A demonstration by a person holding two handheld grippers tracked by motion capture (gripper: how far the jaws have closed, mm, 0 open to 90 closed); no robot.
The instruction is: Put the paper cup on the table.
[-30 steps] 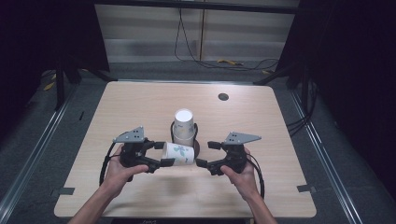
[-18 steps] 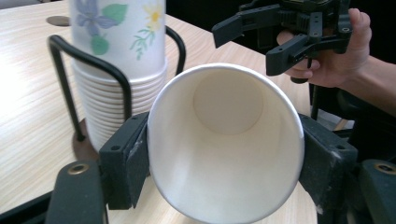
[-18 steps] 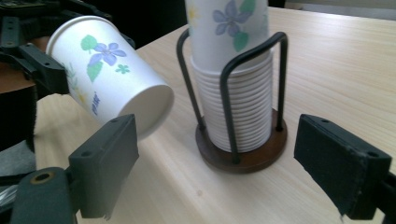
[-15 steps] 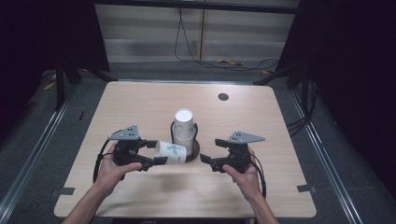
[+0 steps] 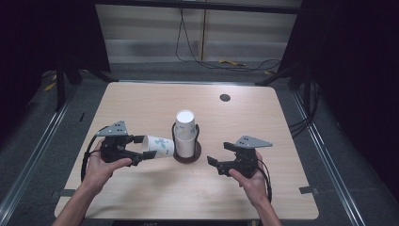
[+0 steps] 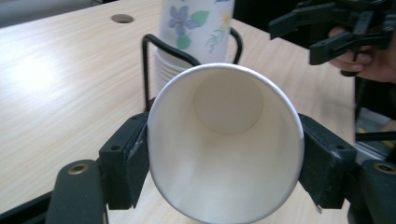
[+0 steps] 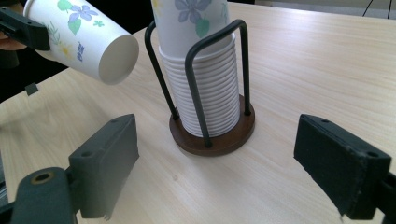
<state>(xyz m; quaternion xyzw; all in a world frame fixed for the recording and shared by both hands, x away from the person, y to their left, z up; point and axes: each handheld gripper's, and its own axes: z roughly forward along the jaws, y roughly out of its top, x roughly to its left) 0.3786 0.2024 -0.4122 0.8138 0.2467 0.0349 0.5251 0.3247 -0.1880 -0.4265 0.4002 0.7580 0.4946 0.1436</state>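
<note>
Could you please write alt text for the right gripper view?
A stack of paper cups stands upside down in a black wire holder on a wooden table, ahead of the open right hand-held gripper. Upper left, another cup is held sideways.

The high view looks down from above; both gripper views sit close behind their black jaws, sharing the wire-caged white paper cup stack (image 6: 196, 32) (image 7: 205, 70) (image 5: 185, 136).
</note>
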